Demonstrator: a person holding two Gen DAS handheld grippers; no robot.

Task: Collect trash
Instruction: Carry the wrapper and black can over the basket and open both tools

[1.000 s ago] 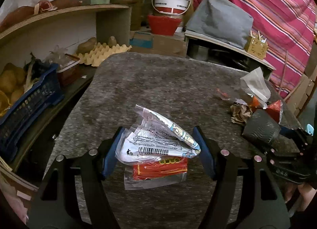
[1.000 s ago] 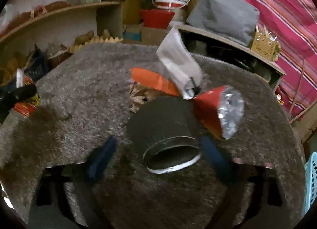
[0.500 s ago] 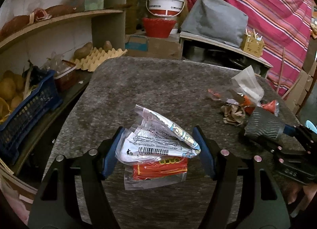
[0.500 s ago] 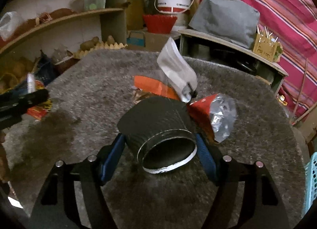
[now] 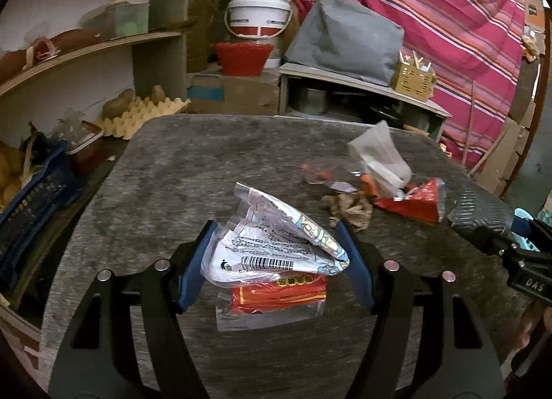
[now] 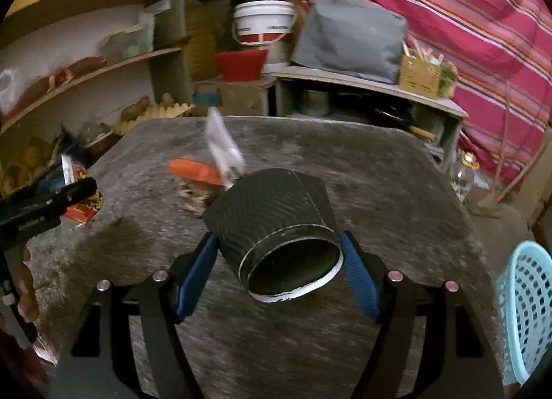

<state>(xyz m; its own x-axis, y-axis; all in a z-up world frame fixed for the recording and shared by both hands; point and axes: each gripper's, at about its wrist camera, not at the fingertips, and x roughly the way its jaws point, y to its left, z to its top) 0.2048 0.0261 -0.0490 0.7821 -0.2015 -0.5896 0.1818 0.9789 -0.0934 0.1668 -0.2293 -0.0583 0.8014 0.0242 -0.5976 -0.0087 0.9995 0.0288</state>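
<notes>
Crumpled white and red plastic wrappers (image 5: pixel 272 254) were pinched in the left tongs (image 5: pixel 276 261), seemingly for disposal. A black ribbed paper cup (image 6: pixel 279 230) was clamped sideways in the right tongs (image 6: pixel 277 271), probably bound for the pale blue mesh basket (image 6: pixel 528 309).

- White printed wrapper (image 5: pixel 272 247), crumpled, barcode side up, clamped between blue pads above the grey table (image 5: pixel 207 164).
- Red-and-clear packet (image 5: pixel 276 299) tucked under that wrapper, held along with it.
- Black ribbed paper cup (image 6: pixel 279 223), tipped on its side, white-rimmed mouth toward the camera, pinched between pads.
- Brown crumpled scrap (image 5: pixel 348 207) lay on the table.
- Red foil packet (image 5: pixel 410 200) just beside the scrap.
- Clear bag (image 5: pixel 379 154) stood upright behind the red packet.
</notes>
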